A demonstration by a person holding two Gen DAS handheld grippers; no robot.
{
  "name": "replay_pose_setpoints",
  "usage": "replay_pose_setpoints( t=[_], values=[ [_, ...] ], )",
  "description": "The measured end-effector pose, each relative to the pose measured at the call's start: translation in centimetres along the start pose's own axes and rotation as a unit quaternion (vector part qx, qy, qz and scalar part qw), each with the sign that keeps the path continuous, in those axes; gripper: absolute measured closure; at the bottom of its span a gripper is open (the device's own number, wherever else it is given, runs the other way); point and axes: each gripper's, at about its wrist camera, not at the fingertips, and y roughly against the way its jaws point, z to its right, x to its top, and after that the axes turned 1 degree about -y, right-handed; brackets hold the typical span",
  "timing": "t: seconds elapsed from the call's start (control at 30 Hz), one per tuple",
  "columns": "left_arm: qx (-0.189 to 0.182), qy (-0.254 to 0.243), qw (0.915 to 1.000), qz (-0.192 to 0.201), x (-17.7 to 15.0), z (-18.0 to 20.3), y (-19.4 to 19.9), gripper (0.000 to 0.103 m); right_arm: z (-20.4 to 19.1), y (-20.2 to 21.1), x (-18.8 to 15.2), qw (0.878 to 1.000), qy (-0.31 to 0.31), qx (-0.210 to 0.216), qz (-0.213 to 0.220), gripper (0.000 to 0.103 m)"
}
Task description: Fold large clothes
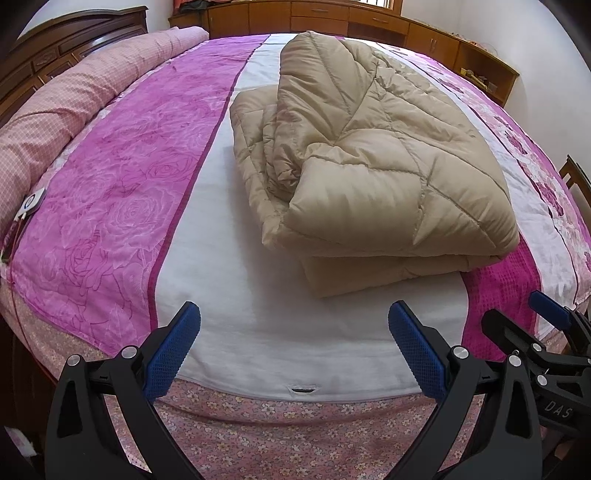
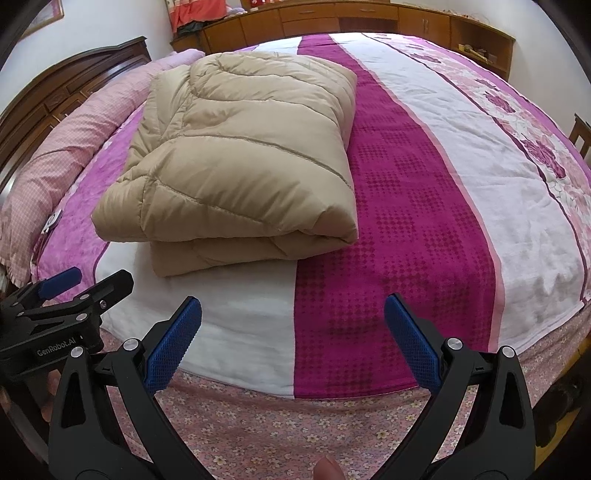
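A beige quilted down coat (image 1: 373, 162) lies folded into a thick stack on the bed, also seen in the right wrist view (image 2: 236, 158). My left gripper (image 1: 293, 325) hovers open over the near edge of the bed, short of the coat, with nothing between its blue pads. My right gripper (image 2: 293, 321) is open too, held just to the right of the left one and below the coat's right corner. In the left wrist view the right gripper (image 1: 517, 317) shows at the lower right. The right wrist view has the left gripper (image 2: 92, 284) at its left edge.
The bed cover (image 2: 406, 206) has pink, white and magenta stripes, over a floral sheet (image 1: 295, 424) at the near edge. A long pink bolster (image 1: 92, 88) lies along the dark headboard (image 1: 55, 48). Wooden cabinets (image 2: 332, 18) line the far wall. A fingertip (image 2: 327, 469) shows at the bottom.
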Motion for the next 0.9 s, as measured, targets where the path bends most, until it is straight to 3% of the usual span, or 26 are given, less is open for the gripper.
replay_pose_setpoints(
  t=[0.9],
  values=[
    [0.002,-0.001,1.0000,-0.003,-0.10,-0.14,-0.21,0.006,-0.39,0.04,0.06,1.000,0.004,-0.001,0.001,0.005]
  ],
)
